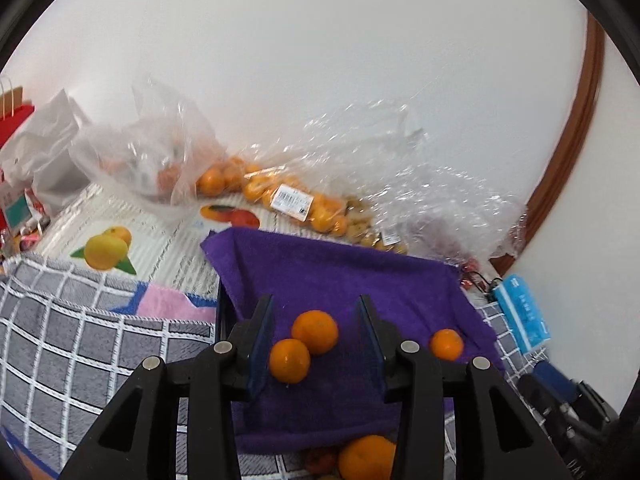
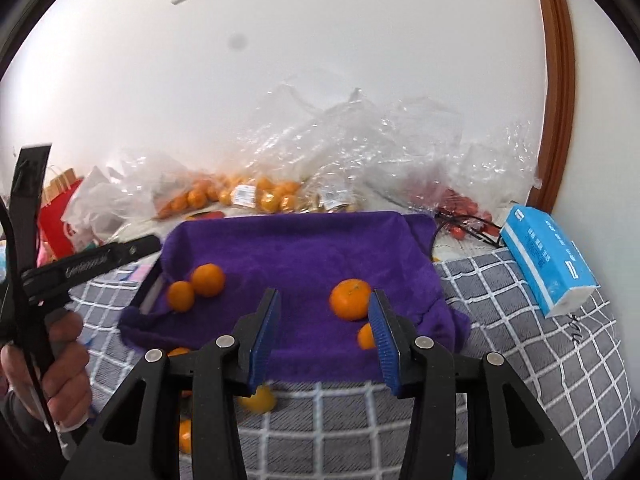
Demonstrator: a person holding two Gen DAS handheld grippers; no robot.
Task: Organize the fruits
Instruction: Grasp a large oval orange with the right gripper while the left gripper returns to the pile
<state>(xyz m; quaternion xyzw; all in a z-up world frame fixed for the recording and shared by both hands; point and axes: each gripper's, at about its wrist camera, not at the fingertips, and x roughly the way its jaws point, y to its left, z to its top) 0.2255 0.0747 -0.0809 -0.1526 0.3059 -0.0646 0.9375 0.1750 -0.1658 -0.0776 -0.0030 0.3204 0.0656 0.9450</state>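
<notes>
A box lined with a purple towel (image 1: 360, 276) (image 2: 304, 248) sits on a grey checked blanket. Two oranges (image 1: 315, 332) (image 2: 207, 279) lie side by side on the towel. They show between and below the fingers of my left gripper (image 1: 314, 304), which is open and touches neither. A third orange (image 1: 446, 344) (image 2: 350, 299) rests further right, close to the right pad of my right gripper (image 2: 325, 294), which is open and empty. A smaller orange (image 2: 365, 337) is partly hidden behind that finger. A hand (image 2: 64, 360) holds the left gripper (image 2: 100, 258) at the box's left edge.
Clear plastic bags of oranges (image 1: 280, 196) (image 2: 260, 194) and red fruit (image 2: 460, 204) line the wall behind the box. Loose oranges (image 1: 366, 458) (image 2: 258, 398) lie on the blanket (image 2: 500, 320) in front of it. A blue tissue pack (image 2: 548, 256) lies at the right, a red paper bag (image 1: 12, 124) at the far left.
</notes>
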